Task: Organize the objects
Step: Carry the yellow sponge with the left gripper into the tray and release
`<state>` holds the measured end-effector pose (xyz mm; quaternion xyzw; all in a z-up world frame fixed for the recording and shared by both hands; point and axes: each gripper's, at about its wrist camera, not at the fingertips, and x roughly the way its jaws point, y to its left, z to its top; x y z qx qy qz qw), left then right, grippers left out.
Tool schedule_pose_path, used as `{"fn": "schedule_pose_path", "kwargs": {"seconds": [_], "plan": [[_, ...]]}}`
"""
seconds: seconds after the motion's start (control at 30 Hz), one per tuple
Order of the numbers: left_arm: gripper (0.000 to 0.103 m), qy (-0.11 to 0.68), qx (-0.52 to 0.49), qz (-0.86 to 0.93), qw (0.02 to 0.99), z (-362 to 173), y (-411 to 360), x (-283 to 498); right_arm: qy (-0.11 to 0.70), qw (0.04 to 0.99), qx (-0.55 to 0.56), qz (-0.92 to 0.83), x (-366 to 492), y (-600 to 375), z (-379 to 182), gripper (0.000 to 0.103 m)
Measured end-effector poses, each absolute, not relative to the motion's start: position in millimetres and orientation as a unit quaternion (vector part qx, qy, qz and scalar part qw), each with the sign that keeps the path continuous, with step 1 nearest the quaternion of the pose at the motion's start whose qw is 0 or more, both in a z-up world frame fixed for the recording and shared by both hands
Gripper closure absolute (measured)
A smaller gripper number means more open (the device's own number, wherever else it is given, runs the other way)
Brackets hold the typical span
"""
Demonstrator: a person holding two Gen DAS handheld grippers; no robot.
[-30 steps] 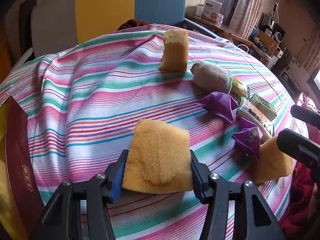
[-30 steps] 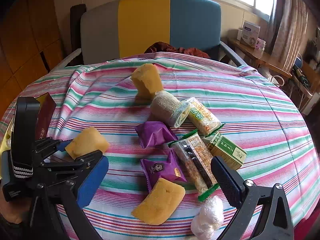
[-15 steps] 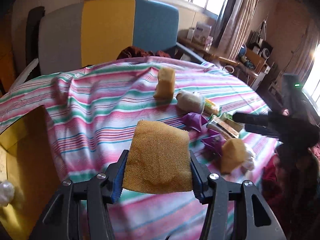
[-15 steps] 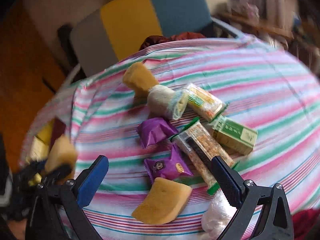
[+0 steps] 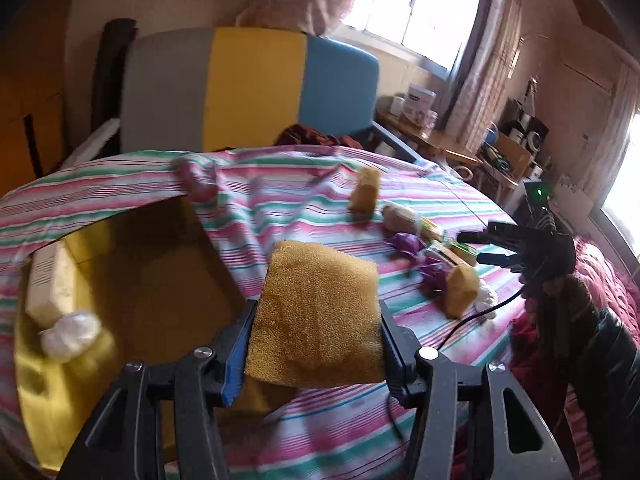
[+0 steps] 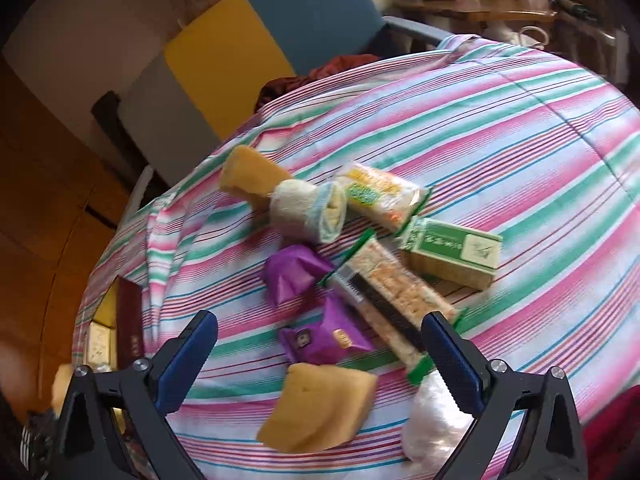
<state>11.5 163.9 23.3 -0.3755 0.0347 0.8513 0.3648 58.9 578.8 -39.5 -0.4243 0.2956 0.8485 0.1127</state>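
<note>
Left wrist view: left gripper [image 5: 314,344] clamps a sponge [image 5: 318,316], with the yellow box [image 5: 52,380] lying down-left of it.

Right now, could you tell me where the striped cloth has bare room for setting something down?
Free: the right side of the striped cloth beyond the green box, and the stretch between the yellow box and the far sponge. Crowded: around the purple packets.
</note>
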Motion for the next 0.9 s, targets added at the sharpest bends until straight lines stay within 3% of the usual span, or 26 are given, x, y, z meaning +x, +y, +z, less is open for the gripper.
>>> {"fn": "schedule_pose_path", "kwargs": {"seconds": [0.07,0.1,0.3,0.53,0.57,0.6,0.63,0.9], "plan": [[0.047,0.027,-0.376,0.857,0.352,23.5,145.2,8.0,0.284,0.119,-0.435,0.846,56.7,578.6,-42.2,0.036],[0.047,0.021,-0.377,0.860,0.344,23.0,135.3,5.3,0.275,0.120,-0.442,0.845,52.8,576.4,-42.6,0.038],[0.047,-0.013,-0.387,0.877,0.285,14.7,74.5,-7.6,0.177,0.089,-0.531,0.824,9.8,551.6,-47.5,0.040],[0.047,-0.052,-0.403,0.886,0.222,0.2,18.7,-14.4,0.095,0.092,-0.633,0.763,-31.7,527.5,-90.1,0.041],[0.047,-0.053,-0.405,0.886,0.217,-2.0,15.4,-14.6,0.089,0.094,-0.635,0.761,-33.1,525.2,-96.6,0.048],[0.047,-0.054,-0.408,0.887,0.211,-4.4,10.6,-14.7,0.085,0.096,-0.626,0.769,-32.8,523.8,-96.3,0.049],[0.047,-0.055,-0.412,0.886,0.204,-7.3,5.7,-15.2,0.086,0.094,-0.615,0.778,-31.9,523.2,-94.1,0.060],[0.047,-0.072,-0.428,0.884,0.172,-15.2,-9.4,-19.1,0.076,0.077,-0.572,0.813,-17.9,525.8,-98.4,0.061]]}}
